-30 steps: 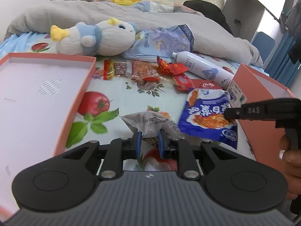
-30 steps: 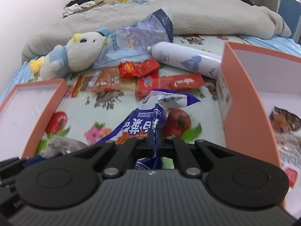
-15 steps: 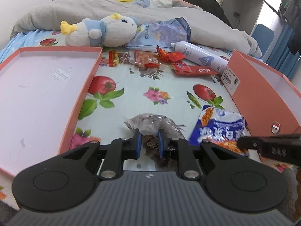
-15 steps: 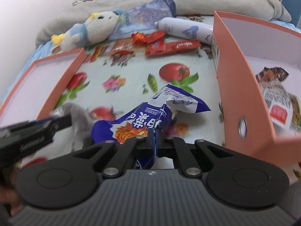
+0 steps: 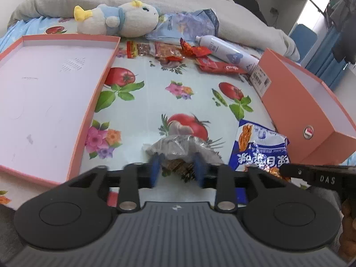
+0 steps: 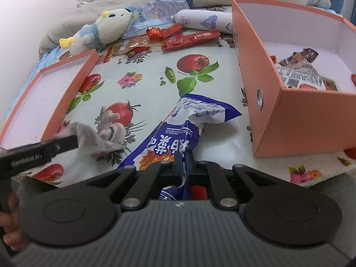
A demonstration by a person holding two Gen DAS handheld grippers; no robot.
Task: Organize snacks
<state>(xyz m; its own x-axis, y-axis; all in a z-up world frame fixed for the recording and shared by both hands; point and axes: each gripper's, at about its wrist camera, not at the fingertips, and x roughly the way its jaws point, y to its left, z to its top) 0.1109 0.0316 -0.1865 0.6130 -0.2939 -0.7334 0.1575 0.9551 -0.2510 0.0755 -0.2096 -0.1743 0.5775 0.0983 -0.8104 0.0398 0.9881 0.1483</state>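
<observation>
The blue snack bag (image 6: 178, 133) is pinched at its near end by the right gripper (image 6: 181, 166), just left of the orange box (image 6: 289, 120). The silver packet (image 5: 178, 149) lies between the parted fingers of the left gripper (image 5: 176, 171); contact cannot be told. Both look light, soft and crinkly, so a crimped edge is best gripped.

"DAS" in pale letters on the right gripper's (image 5: 177, 173) black finger, seen in the left wrist view. "HA" inside a blue heart on the white bottle (image 6: 204, 21). Large white Chinese characters across the blue snack bag (image 6: 178, 133), upside down. Barcode label (image 5: 260, 79) on the orange box (image 5: 298, 102), digits too small to read.
</observation>
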